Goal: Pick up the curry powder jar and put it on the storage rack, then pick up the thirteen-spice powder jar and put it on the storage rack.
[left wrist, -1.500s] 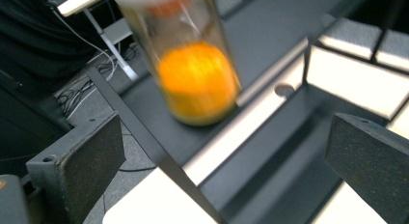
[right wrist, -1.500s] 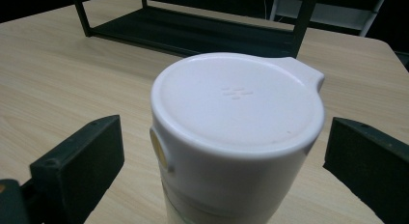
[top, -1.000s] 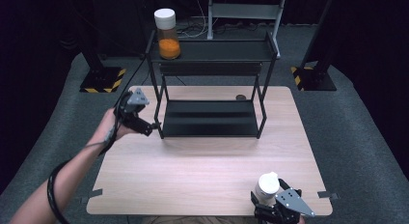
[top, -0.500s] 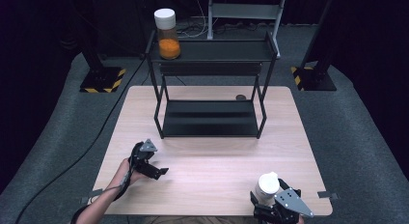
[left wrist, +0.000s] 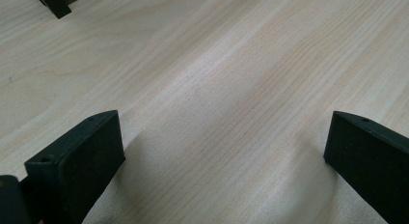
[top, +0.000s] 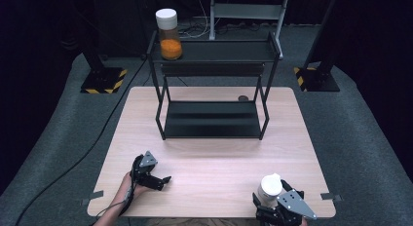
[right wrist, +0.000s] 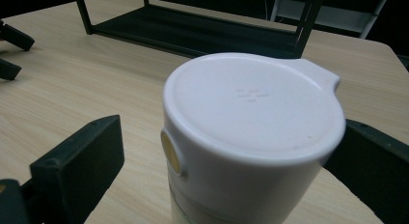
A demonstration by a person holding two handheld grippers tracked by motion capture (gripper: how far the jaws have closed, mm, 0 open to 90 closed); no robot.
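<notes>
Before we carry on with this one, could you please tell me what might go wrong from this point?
1. The white-lidded container stands between the right gripper's open jaws near the table's front edge; a nudge could tip it off.
2. The jaws bracket it just under the lid; gripped that high, the body might swing.
3. The orange-filled jar sits at the rack's top-left corner; a bump could topple it.

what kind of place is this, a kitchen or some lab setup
Most likely a lab or recording setup, not a kitchen: a bare wooden table stands on grey carpet against black surroundings, with a black metal shelf rack and hazard-striped stand bases beside it.
</notes>
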